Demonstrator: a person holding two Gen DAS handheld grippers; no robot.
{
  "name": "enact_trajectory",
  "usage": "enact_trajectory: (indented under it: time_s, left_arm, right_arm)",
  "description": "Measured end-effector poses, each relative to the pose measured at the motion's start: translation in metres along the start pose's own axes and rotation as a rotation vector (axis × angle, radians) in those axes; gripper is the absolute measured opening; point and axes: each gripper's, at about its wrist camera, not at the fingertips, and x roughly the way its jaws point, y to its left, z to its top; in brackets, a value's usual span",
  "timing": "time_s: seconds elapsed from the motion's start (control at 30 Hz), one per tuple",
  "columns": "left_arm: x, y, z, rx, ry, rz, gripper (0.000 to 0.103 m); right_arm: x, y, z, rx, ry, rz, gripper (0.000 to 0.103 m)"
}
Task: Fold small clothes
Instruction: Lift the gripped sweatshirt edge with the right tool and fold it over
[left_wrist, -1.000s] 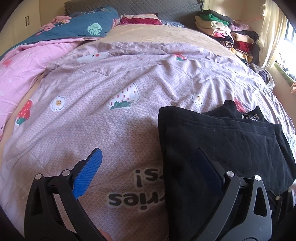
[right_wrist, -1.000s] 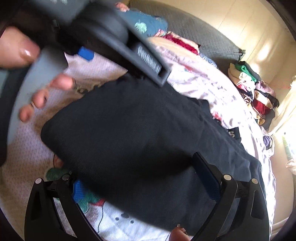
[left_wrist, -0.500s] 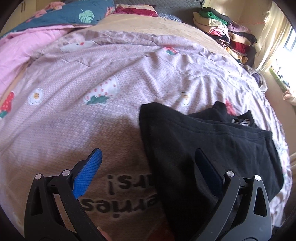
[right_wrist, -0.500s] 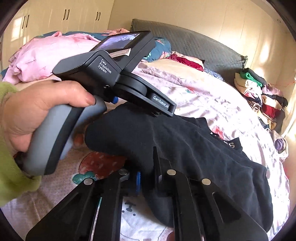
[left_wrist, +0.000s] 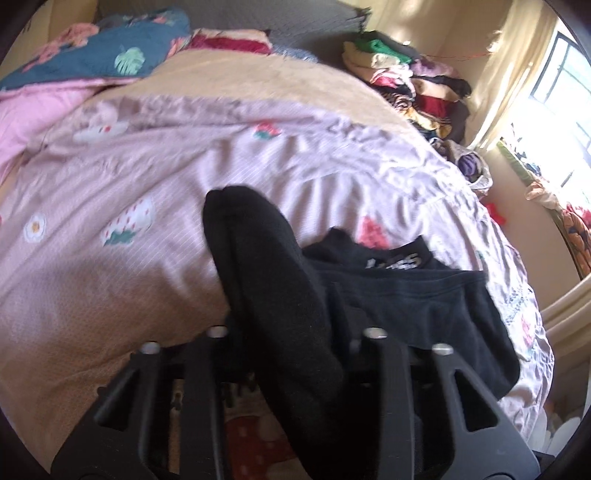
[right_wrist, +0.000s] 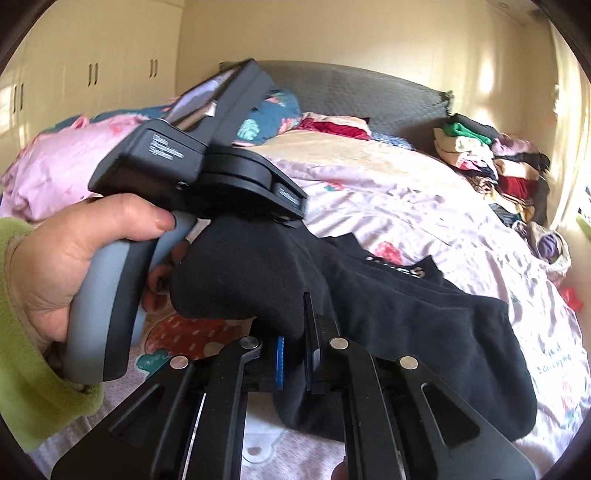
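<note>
A black garment (left_wrist: 399, 295) with white lettering on its waistband lies on the lilac strawberry-print bedspread (left_wrist: 147, 177). My left gripper (left_wrist: 291, 343) is shut on the garment's near left edge, which rises as a fold between the jaws. My right gripper (right_wrist: 295, 354) is shut on the garment's (right_wrist: 424, 325) near edge and lifts it off the bed. The left gripper's body (right_wrist: 199, 170), held in a hand, shows in the right wrist view just left of the raised cloth.
A stack of folded clothes (left_wrist: 410, 85) stands at the far right of the bed and shows in the right wrist view (right_wrist: 491, 162). Pink and blue bedding (left_wrist: 74, 74) is piled at the far left. A grey headboard (right_wrist: 369, 96) closes the back. A window (left_wrist: 561, 96) is at right.
Both grippers went from open over the garment to shut on its near edge, the right one first. The cloth is now lifted and bunched between them.
</note>
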Motion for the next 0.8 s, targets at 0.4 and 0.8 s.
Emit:
enact_trajectory:
  time_s: [0.4,0.8]
  left_arm:
    - [-0.019,-0.07,0.011,0.095,-0.073,-0.028,0.015]
    - [-0.012,-0.13,0.009,0.152,-0.073,-0.036,0.015]
  right_arm:
    - [-0.032,-0.049,-0.008,0.123,-0.048,-0.045,0.006]
    - [-0.05,-0.09,-0.027,0.223,-0.062,-0.068,0.006]
